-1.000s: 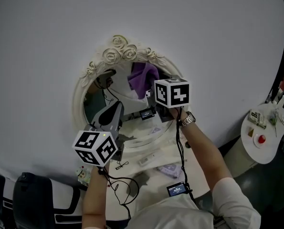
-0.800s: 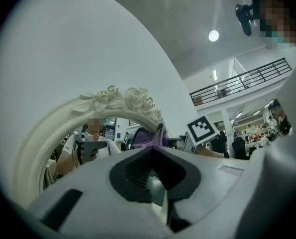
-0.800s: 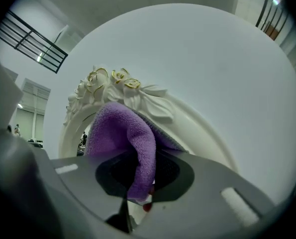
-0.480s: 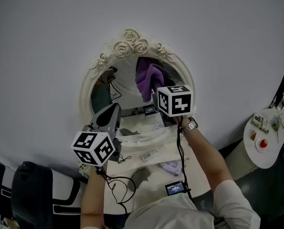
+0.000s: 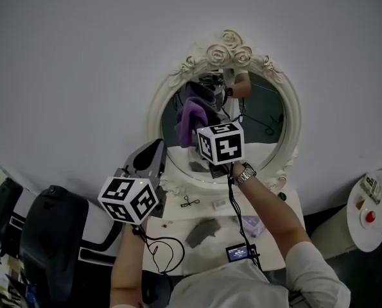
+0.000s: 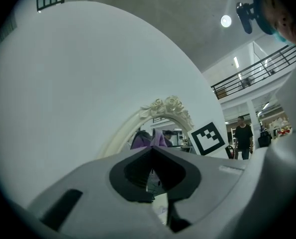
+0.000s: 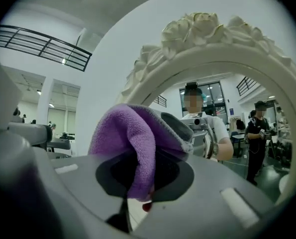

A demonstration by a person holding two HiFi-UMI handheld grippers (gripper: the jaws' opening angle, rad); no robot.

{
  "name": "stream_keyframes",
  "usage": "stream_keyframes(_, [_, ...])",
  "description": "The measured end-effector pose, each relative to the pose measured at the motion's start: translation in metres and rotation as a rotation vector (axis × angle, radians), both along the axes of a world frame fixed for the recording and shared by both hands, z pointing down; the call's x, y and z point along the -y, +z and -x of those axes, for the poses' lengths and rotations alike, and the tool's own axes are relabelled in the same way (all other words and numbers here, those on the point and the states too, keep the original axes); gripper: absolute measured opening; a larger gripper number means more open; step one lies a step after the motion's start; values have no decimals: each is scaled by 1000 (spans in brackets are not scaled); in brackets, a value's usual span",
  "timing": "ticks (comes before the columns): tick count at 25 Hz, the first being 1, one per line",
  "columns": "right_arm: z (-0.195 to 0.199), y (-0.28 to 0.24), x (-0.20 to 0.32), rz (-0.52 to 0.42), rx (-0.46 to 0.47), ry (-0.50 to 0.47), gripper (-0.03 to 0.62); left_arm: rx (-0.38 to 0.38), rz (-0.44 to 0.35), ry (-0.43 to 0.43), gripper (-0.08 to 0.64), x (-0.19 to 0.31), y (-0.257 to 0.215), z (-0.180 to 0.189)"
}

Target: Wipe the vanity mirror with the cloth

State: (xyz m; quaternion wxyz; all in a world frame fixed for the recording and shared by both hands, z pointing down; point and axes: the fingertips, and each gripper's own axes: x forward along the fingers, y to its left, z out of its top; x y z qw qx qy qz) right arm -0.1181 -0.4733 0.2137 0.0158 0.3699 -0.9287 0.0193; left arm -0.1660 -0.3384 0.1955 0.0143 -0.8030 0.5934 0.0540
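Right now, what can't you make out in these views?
- Cloth-to-glass contact: in the head view, the right gripper and the purple cloth itself cover the spot on the mirror.
- Tips of that gripper's tongs: in the right gripper view, the cloth wraps over them.
- Small bits on the table: in the head view, too small to name.

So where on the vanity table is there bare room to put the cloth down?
Probably the table's right end, between the person's forearm and the edge, and the left strip between the left gripper and the grey pad. The middle is crowded: black clip, white piece, grey pad, purple item, screen device, cables.
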Motion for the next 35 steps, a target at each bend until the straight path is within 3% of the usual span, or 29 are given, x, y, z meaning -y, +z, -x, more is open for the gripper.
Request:
stream_keyframes(8, [66, 24, -6, 42, -28, -82, 58, -24, 22, -113, 2, -26, 13, 47])
stream_keyframes(14, [70, 35, 3, 58, -37, -70, 58, -26, 47, -112, 1, -22, 25, 50])
stream_keyframes(19, [35, 34, 15, 53, -22, -15, 58, -20, 56, -38, 2, -1, 30, 23])
stream_keyframes(27, [-60, 33, 37, 34, -20, 137, 61, -10, 69, 150, 2, 39, 36, -53])
stream_keyframes(35, [-146, 35, 55, 35, -15, 283, 67, -6, 78, 277, 2, 59, 41, -112])
